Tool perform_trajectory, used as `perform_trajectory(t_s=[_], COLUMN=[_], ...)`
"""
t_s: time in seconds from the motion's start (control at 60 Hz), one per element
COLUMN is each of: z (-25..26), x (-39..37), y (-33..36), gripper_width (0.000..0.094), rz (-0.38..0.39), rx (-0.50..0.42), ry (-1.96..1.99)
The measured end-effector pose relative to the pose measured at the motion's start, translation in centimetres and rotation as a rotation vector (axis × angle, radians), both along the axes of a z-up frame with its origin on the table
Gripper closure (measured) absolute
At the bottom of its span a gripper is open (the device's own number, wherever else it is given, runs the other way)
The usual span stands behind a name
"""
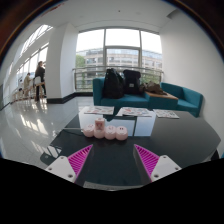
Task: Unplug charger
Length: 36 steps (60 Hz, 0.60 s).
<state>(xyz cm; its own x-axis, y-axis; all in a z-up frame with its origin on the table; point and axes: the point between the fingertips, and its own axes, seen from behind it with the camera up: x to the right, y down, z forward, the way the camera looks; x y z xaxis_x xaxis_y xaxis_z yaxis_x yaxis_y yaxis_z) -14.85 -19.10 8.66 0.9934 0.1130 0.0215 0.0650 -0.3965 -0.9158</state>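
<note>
1. The tongs (113, 160) are open wide; the two fingers with their magenta pads (78, 157) stand far apart in the lower part of the frame, and they hold nothing.

2. Between the fingers and just beyond them, at the centre of the frame, a pale pink object (105, 129) with several rounded parts lies on the dark tabletop (180, 140). It may be the charger or a power strip with plugs in it, but I cannot tell which, and I see no cable clearly.

3. The tongs do not touch this object; there is a gap between the fingertips and it. So I judge the task is at its beginning: the charger is not gripped and nothing is pulled out yet. What is left is to come nearer, to close on the plug and to pull it free.

4. Behind the pink object some white sheets (110, 114) lie on the tabletop. Farther, in the upper middle and right of the frame, a teal sofa (180, 97) carries dark bags (122, 83) in front of large windows (120, 50).

5. In the upper left of the frame a person (39, 82) stands far away.

6. I can read no brand, label or writing anywhere.
</note>
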Motion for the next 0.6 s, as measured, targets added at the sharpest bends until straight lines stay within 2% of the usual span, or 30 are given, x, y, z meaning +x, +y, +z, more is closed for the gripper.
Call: perform_trajectory(t_s=[0.167,0.25,0.267,0.433,0.517,0.6], z=[-1.8,-2.9,-1.7,-4.5,-5.3,-5.5], x=[-5.2,-6.2,-5.4,-7.3,-7.5,-7.9], y=[7.5,11.8,11.6,17.9,19.6,20.5], gripper_width=[0.0132,0.0133,0.0134,0.0164,0.0271,0.0527], rz=[0.032,0.016,0.013,-0.055,-0.072,-0.084], rx=[0.015,0.009,0.003,0.002,0.007,0.009], ry=[0.032,0.025,0.023,0.007,0.002,-0.001])
